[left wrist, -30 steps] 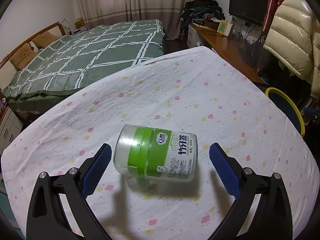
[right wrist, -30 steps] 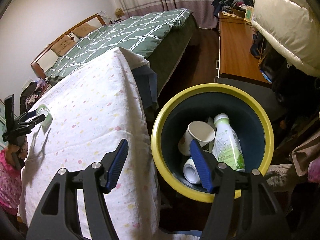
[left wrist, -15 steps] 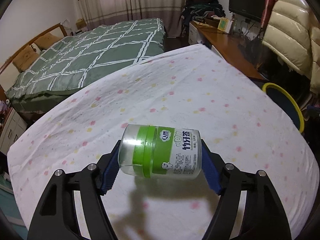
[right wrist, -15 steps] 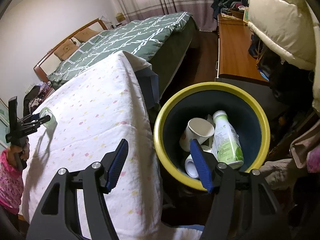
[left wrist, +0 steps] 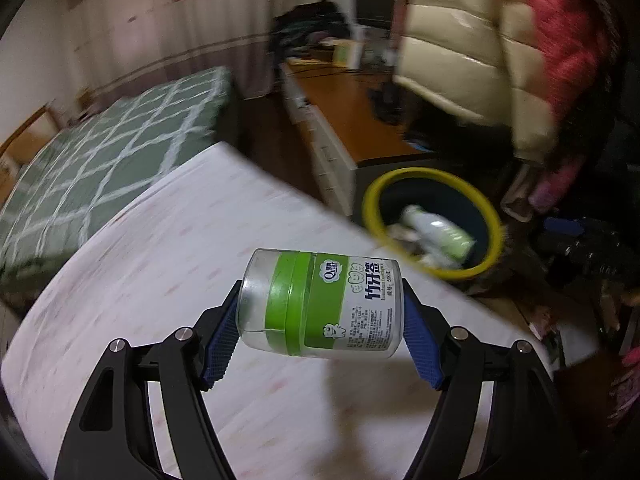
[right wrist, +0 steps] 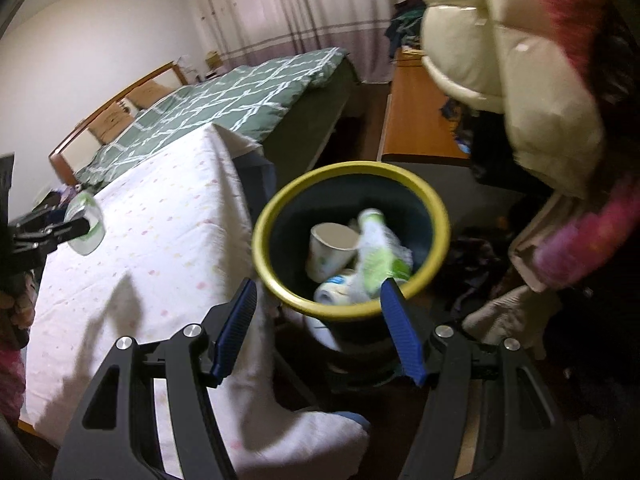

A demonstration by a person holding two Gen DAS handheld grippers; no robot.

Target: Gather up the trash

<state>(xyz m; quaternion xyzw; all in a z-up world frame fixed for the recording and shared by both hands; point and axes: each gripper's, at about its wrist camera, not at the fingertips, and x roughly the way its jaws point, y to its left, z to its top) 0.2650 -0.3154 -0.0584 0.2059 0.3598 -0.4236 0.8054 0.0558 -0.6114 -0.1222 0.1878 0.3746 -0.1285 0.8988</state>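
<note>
Toothpick jar [left wrist: 320,306], clear plastic cylinder with a green band and a white-and-green printed label, lay sideways and slightly tilted, clear end toward 9 o'clock. It was clamped end to end between the blue pads [left wrist: 220,340] of the left gripper [left wrist: 320,336], lifted off the table [left wrist: 160,280], which wore a white cloth with faint pink and yellow dots. Jaws stood partly closed, pressing both ends of the jar.

Left wrist view was motion-blurred. It showed the yellow-rimmed bin [left wrist: 486,208] at 2 o'clock past the table edge, a white-and-green bottle [left wrist: 436,232] inside, the right gripper's black frame dimly at 3 o'clock, a green checked bed [left wrist: 100,168] at 10 o'clock, and a cream puffer jacket [left wrist: 472,60] at 1 o'clock. Only this view gave the jar's label and the pad contact.

Right wrist view showed the right gripper [right wrist: 316,332] with jaws partly apart and nothing between them, hovering over the near rim of the bin [right wrist: 280,208]. Only here were the bin's contents plain: a paper cup [right wrist: 332,248], the bottle [right wrist: 380,256], and another white container [right wrist: 340,292]. At 9 o'clock the left gripper [right wrist: 86,230] appeared small, jar [right wrist: 86,224] in its jaws above the table [right wrist: 168,220]. A pink sleeve [right wrist: 10,384] showed at 8 o'clock. The bed's wooden headboard [right wrist: 120,100] was also visible only here.
</note>
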